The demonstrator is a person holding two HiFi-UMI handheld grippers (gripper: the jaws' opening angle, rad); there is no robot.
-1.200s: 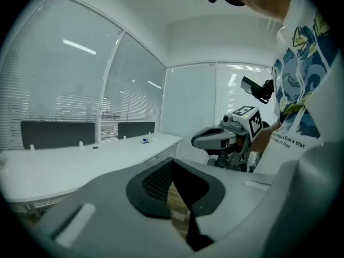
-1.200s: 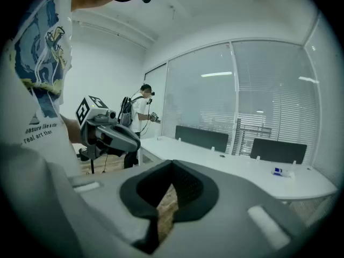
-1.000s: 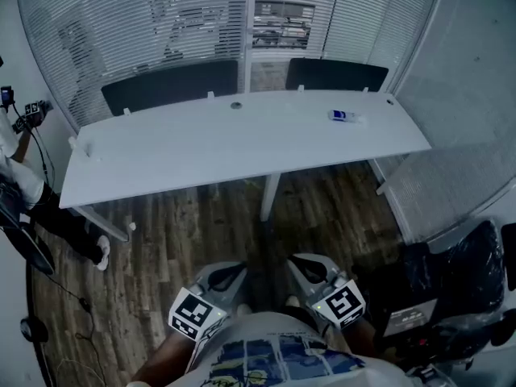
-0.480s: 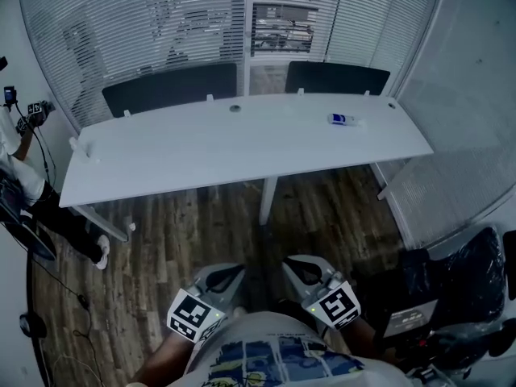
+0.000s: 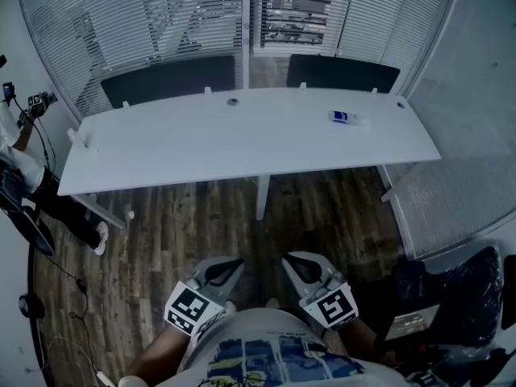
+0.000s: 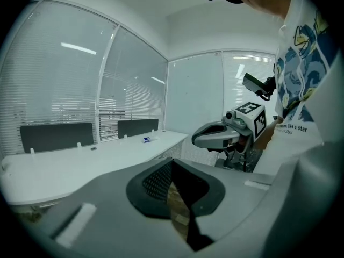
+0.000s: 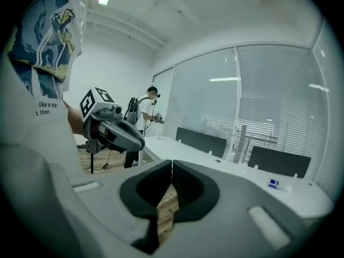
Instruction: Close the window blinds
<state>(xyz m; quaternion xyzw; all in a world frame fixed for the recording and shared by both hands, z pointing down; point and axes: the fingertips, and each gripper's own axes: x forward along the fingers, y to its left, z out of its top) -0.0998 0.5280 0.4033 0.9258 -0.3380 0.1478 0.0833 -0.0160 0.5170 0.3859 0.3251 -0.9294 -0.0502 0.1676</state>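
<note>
The white slatted window blinds (image 5: 193,14) cover the glass wall beyond the desk. Their slats stand partly open in the middle panel (image 5: 290,14), where the room behind shows through. The blinds also appear in the left gripper view (image 6: 54,90) and the right gripper view (image 7: 269,106). Both grippers are held low, close to the person's body and far from the blinds. My left gripper (image 5: 227,266) is shut with nothing in it, its jaws meeting (image 6: 172,163). My right gripper (image 5: 292,263) is also shut and empty (image 7: 171,164).
A long white desk (image 5: 242,139) stands between me and the blinds, with dark panels (image 5: 169,79) along its far edge and a small blue-and-white item (image 5: 343,117) on it. A person (image 5: 16,160) stands at the left. A black chair (image 5: 451,289) is at the lower right.
The desk and blinds have shifted a little lower and closer in the head view. Both grippers have moved forward with the body and stay shut.
</note>
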